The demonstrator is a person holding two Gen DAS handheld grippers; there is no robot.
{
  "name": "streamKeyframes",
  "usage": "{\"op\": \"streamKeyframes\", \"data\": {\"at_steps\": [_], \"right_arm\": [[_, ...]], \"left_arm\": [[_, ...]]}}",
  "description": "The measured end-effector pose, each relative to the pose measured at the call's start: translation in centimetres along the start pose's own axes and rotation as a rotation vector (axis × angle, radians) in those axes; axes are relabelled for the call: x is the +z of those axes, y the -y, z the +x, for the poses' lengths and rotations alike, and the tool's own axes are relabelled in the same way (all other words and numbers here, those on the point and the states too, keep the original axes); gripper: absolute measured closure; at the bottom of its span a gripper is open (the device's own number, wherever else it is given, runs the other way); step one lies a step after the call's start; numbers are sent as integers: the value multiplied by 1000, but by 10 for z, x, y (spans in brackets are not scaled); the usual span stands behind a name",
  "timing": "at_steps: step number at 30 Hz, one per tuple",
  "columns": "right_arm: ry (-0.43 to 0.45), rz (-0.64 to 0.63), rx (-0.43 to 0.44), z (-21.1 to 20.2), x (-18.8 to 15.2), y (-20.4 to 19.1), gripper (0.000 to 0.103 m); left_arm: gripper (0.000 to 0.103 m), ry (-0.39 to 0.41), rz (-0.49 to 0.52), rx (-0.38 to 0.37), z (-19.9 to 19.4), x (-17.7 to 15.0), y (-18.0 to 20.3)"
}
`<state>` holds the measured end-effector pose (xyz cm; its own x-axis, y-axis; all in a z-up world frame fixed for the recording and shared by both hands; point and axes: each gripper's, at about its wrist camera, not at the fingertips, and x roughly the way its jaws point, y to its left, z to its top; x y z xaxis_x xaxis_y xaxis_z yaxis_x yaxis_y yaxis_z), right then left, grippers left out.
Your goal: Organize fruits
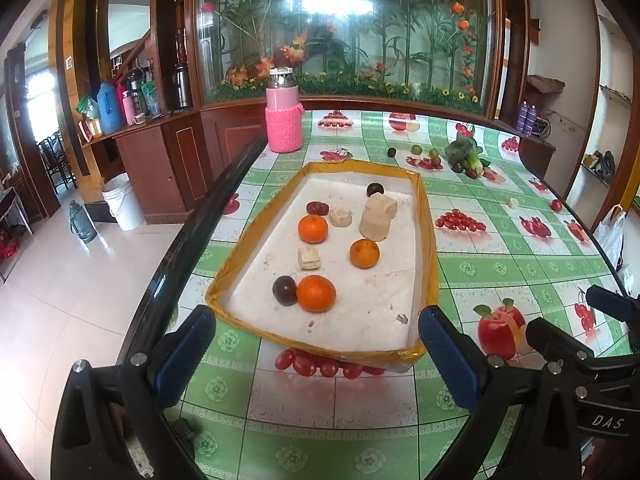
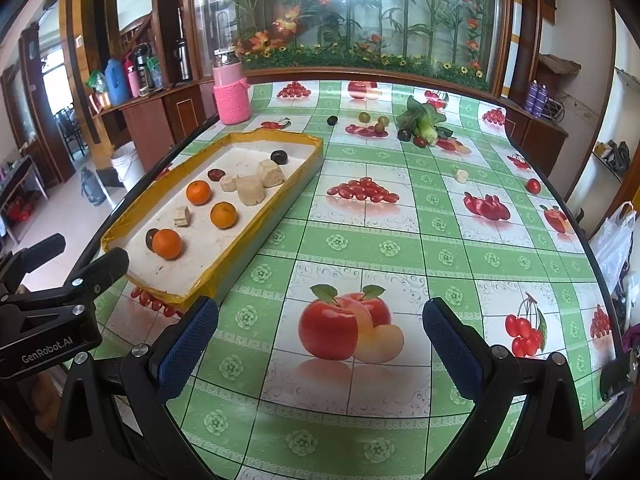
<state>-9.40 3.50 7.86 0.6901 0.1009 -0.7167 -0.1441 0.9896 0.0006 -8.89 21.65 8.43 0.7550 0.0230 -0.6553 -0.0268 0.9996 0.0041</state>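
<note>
Foam tray – 3 round glossy oranges, crumbly beige blocks

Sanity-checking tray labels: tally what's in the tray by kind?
Oranges: 3
Dark round fruits: 3
Beige chunks: 3
Total: 9, plus small crumbs, in the tray.

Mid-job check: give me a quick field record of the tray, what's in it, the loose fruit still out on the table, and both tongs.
tray: foam tray, yellow-taped rim, at table's left edge
in tray: three oranges, two dark plums, a red date, pale foam chunks
loose on table: small green and dark fruits, red tomato
also: leafy greens, pink flask
left tongs: open, empty
right tongs: open, empty
</note>
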Motion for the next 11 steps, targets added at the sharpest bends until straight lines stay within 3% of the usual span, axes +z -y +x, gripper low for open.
{"op": "streamKeyframes", "data": {"at_steps": [11], "right_arm": [[-3, -6, -6, 2, 0, 3, 0]], "left_arm": [[0, -24, -23, 15, 4, 1, 0]]}}
